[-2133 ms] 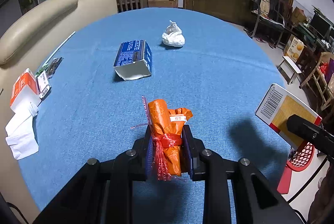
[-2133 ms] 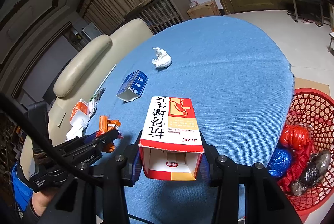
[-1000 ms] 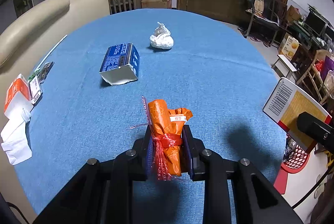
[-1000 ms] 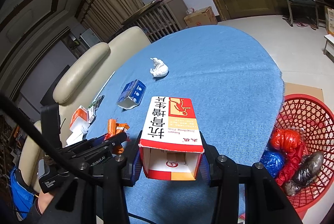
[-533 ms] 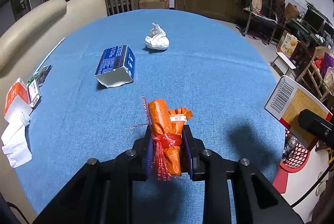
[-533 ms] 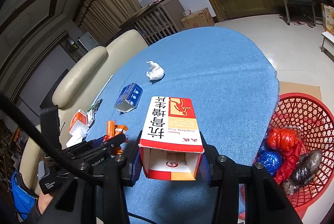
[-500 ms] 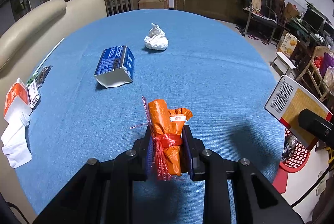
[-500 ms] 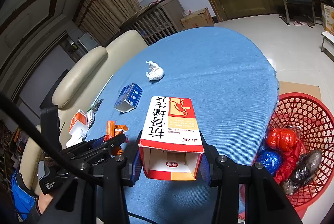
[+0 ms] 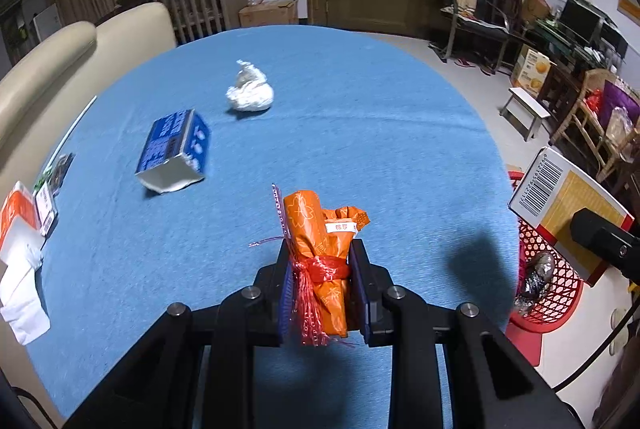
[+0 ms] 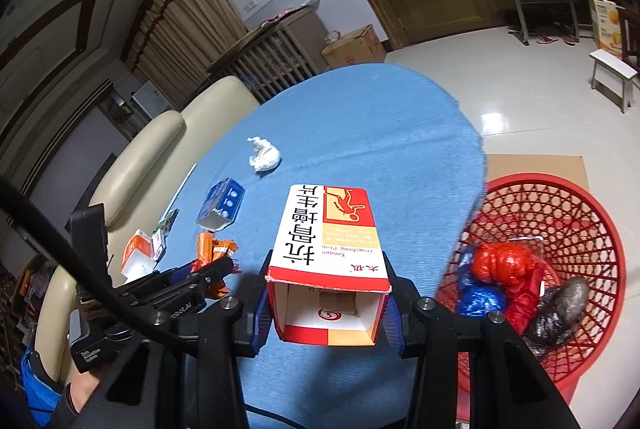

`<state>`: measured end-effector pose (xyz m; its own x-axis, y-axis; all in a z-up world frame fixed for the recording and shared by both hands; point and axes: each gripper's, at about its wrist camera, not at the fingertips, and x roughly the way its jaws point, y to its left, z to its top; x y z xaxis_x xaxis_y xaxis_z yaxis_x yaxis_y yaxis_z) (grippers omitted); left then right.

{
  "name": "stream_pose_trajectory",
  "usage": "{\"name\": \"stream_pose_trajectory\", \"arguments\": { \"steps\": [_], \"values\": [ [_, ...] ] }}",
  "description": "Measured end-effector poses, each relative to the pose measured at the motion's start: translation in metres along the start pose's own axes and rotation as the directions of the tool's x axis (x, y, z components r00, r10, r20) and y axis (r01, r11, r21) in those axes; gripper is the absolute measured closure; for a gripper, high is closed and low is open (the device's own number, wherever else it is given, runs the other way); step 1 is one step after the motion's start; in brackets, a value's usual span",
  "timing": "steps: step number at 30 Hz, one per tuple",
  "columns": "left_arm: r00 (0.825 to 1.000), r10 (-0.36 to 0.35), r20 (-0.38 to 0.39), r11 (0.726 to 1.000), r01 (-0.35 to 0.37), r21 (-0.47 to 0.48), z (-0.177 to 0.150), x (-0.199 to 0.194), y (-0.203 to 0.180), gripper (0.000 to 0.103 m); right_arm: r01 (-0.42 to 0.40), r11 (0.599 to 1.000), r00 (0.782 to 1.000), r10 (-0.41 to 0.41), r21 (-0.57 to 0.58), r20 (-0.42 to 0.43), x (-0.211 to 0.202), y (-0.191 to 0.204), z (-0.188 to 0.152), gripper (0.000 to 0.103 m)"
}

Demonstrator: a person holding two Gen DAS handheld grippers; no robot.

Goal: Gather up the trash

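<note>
My left gripper (image 9: 322,285) is shut on an orange wrapper bundle (image 9: 318,241) tied with red string, held above the blue tablecloth (image 9: 360,133). My right gripper (image 10: 326,305) is shut on a red, white and yellow carton (image 10: 328,233), open end toward the camera, over the table's right edge. That carton shows at the right of the left wrist view (image 9: 560,197). A red mesh basket (image 10: 600,213) with red, blue and dark bagged trash stands on the floor beside the table. A blue carton (image 9: 176,149) and a white crumpled wad (image 9: 250,95) lie on the table.
An orange and white box (image 9: 16,213), white paper (image 9: 22,293) and a small packet (image 9: 56,169) lie at the table's left edge by a cream sofa (image 9: 48,61). A stool (image 9: 524,109) and chairs (image 9: 472,9) stand on the tiled floor at the right.
Both grippers have drifted right toward the basket, still holding their loads. In the right wrist view more of the basket shows and the table items sit farther left.
</note>
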<state>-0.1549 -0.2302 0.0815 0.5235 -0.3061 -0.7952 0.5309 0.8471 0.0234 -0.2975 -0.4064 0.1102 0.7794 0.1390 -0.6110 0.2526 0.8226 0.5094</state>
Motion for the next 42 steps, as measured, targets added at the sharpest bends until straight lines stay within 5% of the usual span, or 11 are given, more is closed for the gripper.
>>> {"name": "stream_pose_trajectory", "arguments": {
  "steps": [25,42],
  "values": [
    [0.996,-0.09,0.003,0.986,0.088,0.143,0.015,0.004,-0.081,0.076,0.129,0.984,0.986,-0.14,0.126,0.086,-0.054,-0.074,0.002,0.055],
    [0.986,-0.165,-0.003,0.957,0.161,0.242,0.013,0.0,-0.136,0.076,0.235,0.948,0.958,-0.263,0.213,0.117,-0.084,-0.131,-0.001,0.055]
  ]
}}
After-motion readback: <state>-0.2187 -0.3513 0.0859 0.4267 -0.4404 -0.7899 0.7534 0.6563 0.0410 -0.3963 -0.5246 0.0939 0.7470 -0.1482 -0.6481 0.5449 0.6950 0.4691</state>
